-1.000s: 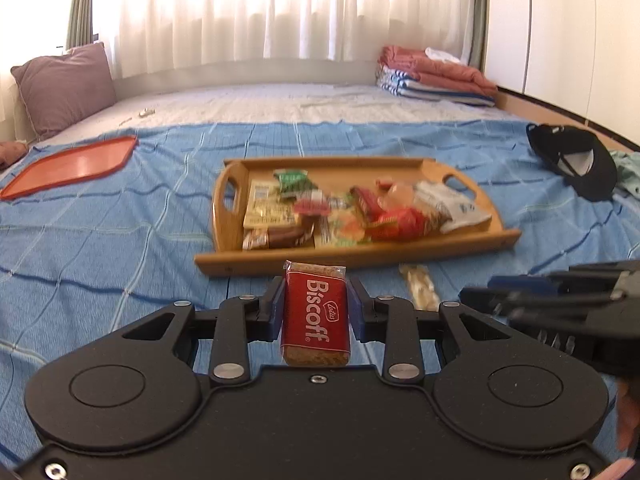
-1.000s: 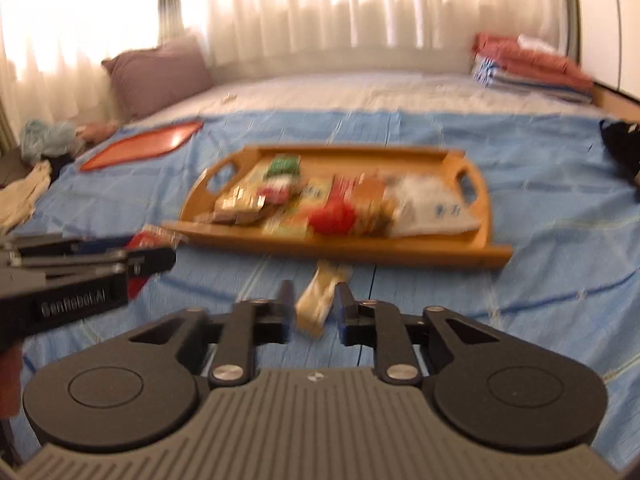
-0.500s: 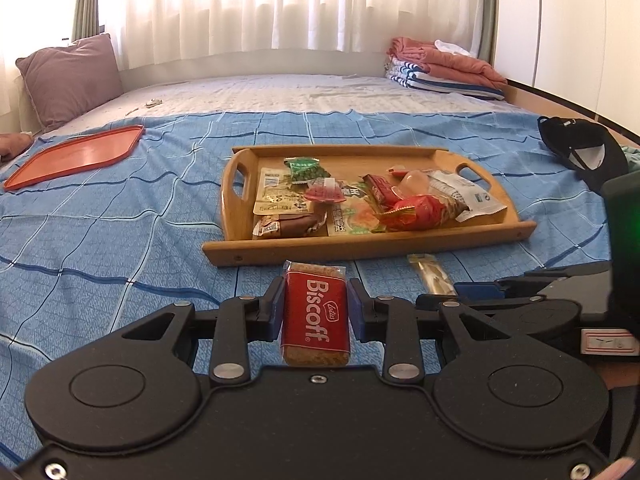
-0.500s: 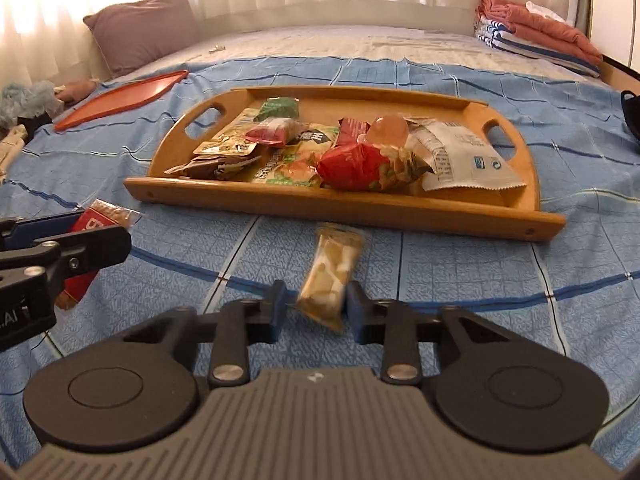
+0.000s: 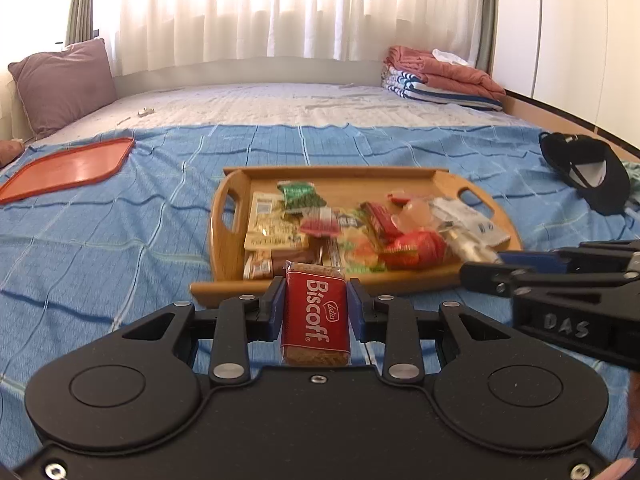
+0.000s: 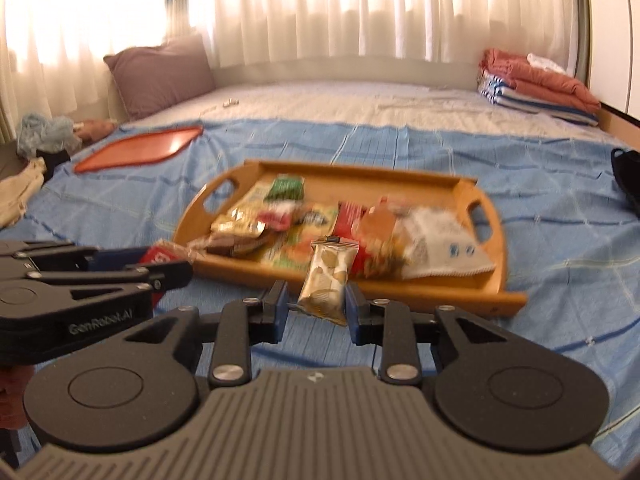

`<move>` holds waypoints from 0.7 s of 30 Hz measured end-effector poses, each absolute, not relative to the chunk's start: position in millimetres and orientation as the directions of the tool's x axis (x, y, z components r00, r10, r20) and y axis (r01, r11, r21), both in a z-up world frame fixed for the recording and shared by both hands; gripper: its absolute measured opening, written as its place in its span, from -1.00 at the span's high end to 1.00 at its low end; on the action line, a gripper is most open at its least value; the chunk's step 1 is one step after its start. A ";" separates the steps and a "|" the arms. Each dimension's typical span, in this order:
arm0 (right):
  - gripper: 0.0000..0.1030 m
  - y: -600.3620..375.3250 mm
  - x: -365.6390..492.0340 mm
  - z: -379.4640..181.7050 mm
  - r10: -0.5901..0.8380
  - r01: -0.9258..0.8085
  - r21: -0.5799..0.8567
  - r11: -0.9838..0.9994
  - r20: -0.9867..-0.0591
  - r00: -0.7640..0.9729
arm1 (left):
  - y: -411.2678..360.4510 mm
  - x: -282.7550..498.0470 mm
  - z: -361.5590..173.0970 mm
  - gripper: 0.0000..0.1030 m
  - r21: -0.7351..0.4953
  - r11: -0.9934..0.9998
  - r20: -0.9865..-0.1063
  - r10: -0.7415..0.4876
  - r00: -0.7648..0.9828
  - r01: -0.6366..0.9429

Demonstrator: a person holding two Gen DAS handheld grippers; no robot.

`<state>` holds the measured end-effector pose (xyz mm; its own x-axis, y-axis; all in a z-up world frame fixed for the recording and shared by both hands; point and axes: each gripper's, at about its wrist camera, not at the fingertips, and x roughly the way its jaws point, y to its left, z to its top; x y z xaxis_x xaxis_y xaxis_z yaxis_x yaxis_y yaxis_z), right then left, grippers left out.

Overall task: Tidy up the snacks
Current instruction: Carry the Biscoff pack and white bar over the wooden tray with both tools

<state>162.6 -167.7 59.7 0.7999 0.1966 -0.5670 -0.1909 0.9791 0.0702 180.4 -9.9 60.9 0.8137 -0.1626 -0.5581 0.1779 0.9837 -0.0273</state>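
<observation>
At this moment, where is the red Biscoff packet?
In the left wrist view, the red Biscoff packet stands upright, clamped in the left gripper, above the blue bedcover, just before the near edge of the wooden tray.

Daylight through sheer curtains (image 5: 256,8) behind the bed, window area overexposed, soft diffuse shadows, fisheye bending at frame edges, right-wrist view blurred, perhaps by motion, wooden tray (image 6: 486,220) smeared, left-wrist view sharper

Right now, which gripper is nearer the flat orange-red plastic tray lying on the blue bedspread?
Left. The orange-red tray lies far off to the left gripper's left; the right gripper works on the other side of the left one, farther from it.
</observation>
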 end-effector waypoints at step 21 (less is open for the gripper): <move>0.33 -204.2 242.8 93.5 0.152 -0.155 0.040 0.987 -0.538 0.829 | -21.8 318.2 97.7 0.40 -0.152 0.969 -0.567 -0.246 0.786 0.194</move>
